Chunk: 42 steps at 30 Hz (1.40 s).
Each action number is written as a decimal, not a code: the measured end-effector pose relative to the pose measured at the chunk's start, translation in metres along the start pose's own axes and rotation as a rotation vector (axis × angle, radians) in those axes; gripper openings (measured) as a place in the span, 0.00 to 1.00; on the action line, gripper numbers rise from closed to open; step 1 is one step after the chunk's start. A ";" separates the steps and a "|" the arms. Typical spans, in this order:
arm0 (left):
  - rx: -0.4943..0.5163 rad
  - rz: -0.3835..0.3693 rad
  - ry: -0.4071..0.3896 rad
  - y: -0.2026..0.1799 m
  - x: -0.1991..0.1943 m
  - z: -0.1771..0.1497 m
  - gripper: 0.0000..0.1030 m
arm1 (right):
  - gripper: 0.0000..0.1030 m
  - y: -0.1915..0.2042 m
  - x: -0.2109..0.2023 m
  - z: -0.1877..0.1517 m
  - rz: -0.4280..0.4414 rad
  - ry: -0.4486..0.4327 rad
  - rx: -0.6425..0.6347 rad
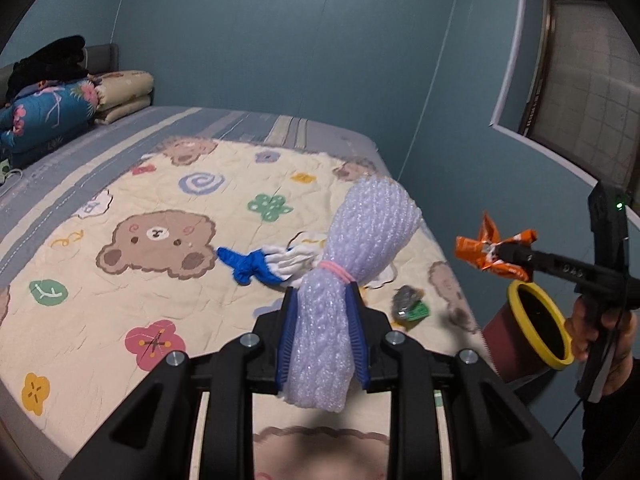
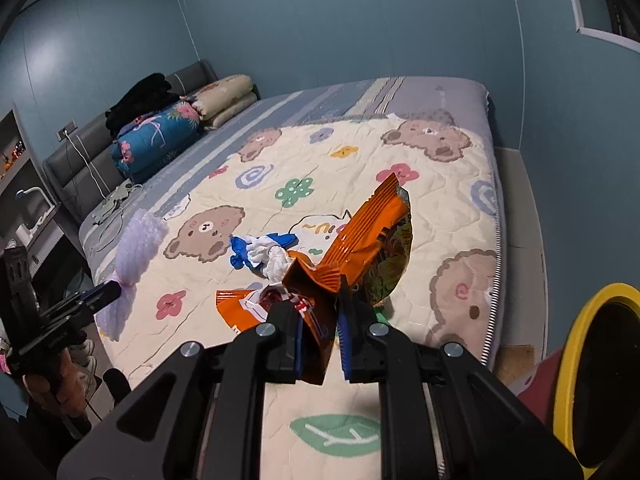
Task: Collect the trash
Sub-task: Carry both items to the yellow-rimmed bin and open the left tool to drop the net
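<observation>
My left gripper [image 1: 321,300] is shut on a roll of white bubble wrap [image 1: 360,256] bound with a pink rubber band, held above the bed; it also shows in the right wrist view [image 2: 132,264]. My right gripper [image 2: 320,312] is shut on an orange snack wrapper [image 2: 360,248], also seen in the left wrist view [image 1: 492,252], above a red bin with a yellow rim [image 1: 540,324] [image 2: 568,360]. A blue and white cloth [image 1: 264,266] [image 2: 260,252] and a small green and silver wrapper [image 1: 410,304] lie on the bed quilt [image 1: 120,280].
Folded quilts and dark clothes [image 1: 52,92] are piled at the bed's head. A blue wall and a window [image 1: 580,92] stand on the right. A cable and small items [image 2: 112,200] lie near the headboard.
</observation>
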<state>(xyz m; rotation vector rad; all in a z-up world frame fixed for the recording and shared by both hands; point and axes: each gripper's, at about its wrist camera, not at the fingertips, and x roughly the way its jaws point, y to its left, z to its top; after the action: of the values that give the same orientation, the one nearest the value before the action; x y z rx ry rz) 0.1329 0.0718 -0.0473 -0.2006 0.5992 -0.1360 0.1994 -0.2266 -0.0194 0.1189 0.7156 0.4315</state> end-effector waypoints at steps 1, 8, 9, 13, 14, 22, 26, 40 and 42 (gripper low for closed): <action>0.007 -0.009 -0.008 -0.007 -0.006 0.001 0.23 | 0.13 -0.002 -0.008 -0.002 -0.004 -0.009 0.001; 0.053 -0.055 -0.049 -0.047 -0.035 0.009 0.23 | 0.13 -0.024 -0.051 -0.009 -0.025 -0.063 0.033; 0.061 -0.060 -0.052 -0.053 -0.037 0.010 0.23 | 0.13 -0.029 -0.058 -0.010 -0.031 -0.073 0.039; 0.092 -0.100 -0.064 -0.075 -0.045 0.014 0.23 | 0.13 -0.041 -0.078 -0.013 -0.051 -0.106 0.056; 0.102 -0.110 -0.070 -0.082 -0.047 0.015 0.23 | 0.13 -0.044 -0.082 -0.014 -0.055 -0.112 0.060; 0.169 -0.187 -0.093 -0.127 -0.050 0.023 0.23 | 0.13 -0.078 -0.116 -0.023 -0.099 -0.163 0.099; 0.201 -0.220 -0.094 -0.146 -0.045 0.027 0.23 | 0.13 -0.093 -0.127 -0.027 -0.127 -0.179 0.113; 0.301 -0.311 -0.060 -0.213 -0.013 0.035 0.23 | 0.13 -0.150 -0.156 -0.047 -0.246 -0.219 0.173; 0.310 -0.326 -0.045 -0.222 -0.003 0.036 0.23 | 0.13 -0.159 -0.160 -0.051 -0.264 -0.222 0.184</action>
<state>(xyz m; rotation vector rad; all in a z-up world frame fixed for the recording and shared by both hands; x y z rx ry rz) 0.1354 -0.1380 0.0334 0.0014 0.4894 -0.5343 0.1133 -0.4396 0.0001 0.2388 0.5416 0.0969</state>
